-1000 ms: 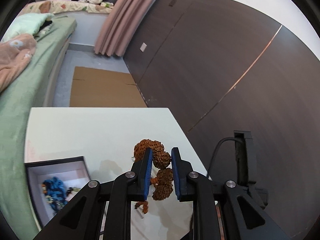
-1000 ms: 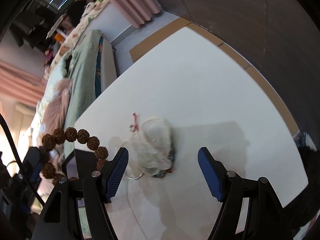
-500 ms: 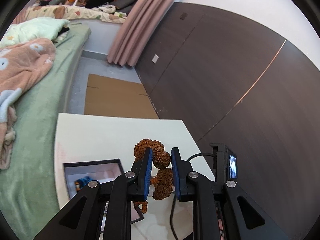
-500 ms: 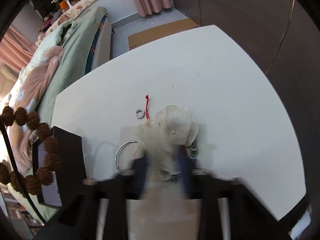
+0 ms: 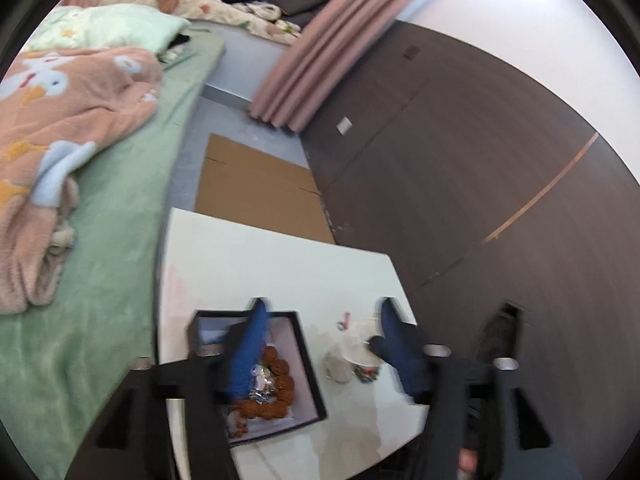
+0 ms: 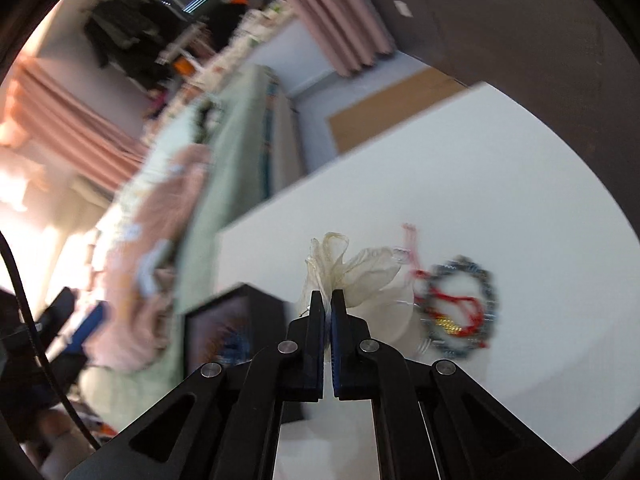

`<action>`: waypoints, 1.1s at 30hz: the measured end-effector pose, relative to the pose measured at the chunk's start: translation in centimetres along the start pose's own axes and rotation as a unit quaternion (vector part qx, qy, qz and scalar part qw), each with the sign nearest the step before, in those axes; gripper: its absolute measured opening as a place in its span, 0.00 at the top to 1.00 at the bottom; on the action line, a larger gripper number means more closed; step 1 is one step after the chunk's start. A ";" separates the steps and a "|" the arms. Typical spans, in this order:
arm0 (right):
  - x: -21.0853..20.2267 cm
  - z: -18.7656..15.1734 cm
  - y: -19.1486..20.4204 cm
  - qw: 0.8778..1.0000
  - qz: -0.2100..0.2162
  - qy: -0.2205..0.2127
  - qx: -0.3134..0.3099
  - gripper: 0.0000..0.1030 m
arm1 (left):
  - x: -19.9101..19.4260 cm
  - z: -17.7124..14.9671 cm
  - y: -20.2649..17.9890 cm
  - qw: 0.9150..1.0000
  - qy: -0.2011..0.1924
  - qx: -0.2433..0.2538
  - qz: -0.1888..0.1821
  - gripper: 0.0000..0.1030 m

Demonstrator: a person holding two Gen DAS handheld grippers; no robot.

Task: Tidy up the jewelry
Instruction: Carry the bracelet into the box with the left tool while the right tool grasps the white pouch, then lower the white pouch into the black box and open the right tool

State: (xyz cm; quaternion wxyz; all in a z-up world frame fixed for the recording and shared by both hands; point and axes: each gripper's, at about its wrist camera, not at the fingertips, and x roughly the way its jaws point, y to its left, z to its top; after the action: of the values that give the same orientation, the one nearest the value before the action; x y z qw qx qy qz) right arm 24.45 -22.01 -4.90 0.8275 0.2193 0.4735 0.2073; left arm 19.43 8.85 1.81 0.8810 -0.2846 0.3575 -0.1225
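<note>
In the left wrist view my left gripper (image 5: 320, 320) hangs above the white table (image 5: 280, 272) with its jaws opening and nothing between them. Below it a black box (image 5: 308, 372) holds the brown bead bracelet (image 5: 276, 384) and a silvery piece. In the right wrist view my right gripper (image 6: 328, 300) is shut on a sheer white pouch (image 6: 352, 272), lifted slightly. A blue bead bracelet with red cord and a gold piece (image 6: 460, 308) lies on the table beside the pouch. The box (image 6: 236, 328) stands to the left.
A green bed (image 5: 100, 280) with a peach blanket (image 5: 60, 128) runs along the table's left side. Dark wall panels (image 5: 480, 200) and a flat cardboard sheet (image 5: 256, 188) lie beyond the table. A cable (image 6: 24, 300) crosses the left of the right wrist view.
My left gripper opened and the brown bead bracelet dropped into the box. My right gripper closed on the white pouch and lifted it, uncovering the blue bracelet.
</note>
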 end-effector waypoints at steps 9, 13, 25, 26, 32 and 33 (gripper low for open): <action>-0.6 -0.9 5.7 0.991 0.111 -0.042 -0.053 0.96 | -0.9 0.5 2.4 0.999 -0.010 -0.019 0.042 0.25; -0.4 -1.4 7.4 0.987 0.140 -0.044 -0.070 0.96 | -1.2 0.6 3.4 0.998 -0.012 -0.027 0.051 0.25; 1.8 -1.4 6.9 0.994 0.088 0.014 -0.064 0.35 | -0.7 0.5 3.0 0.998 -0.011 -0.025 0.051 0.25; 1.3 -1.3 6.2 0.994 0.088 0.010 -0.056 0.35 | -0.5 0.5 2.8 0.998 -0.008 -0.024 0.051 0.25; -0.4 -0.3 2.8 0.999 0.043 0.001 -0.018 0.33 | 1.0 -0.1 0.7 0.999 0.008 0.008 0.045 0.25; -0.7 -0.2 2.2 0.999 0.037 -0.001 -0.011 0.33 | 1.2 -0.3 0.4 0.999 0.012 0.014 0.044 0.25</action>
State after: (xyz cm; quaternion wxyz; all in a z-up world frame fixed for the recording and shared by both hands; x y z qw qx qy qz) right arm 23.65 -20.60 -3.27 0.8219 0.2279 0.4622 0.2427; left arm 20.09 8.54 0.78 0.8852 -0.2550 0.3781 -0.0917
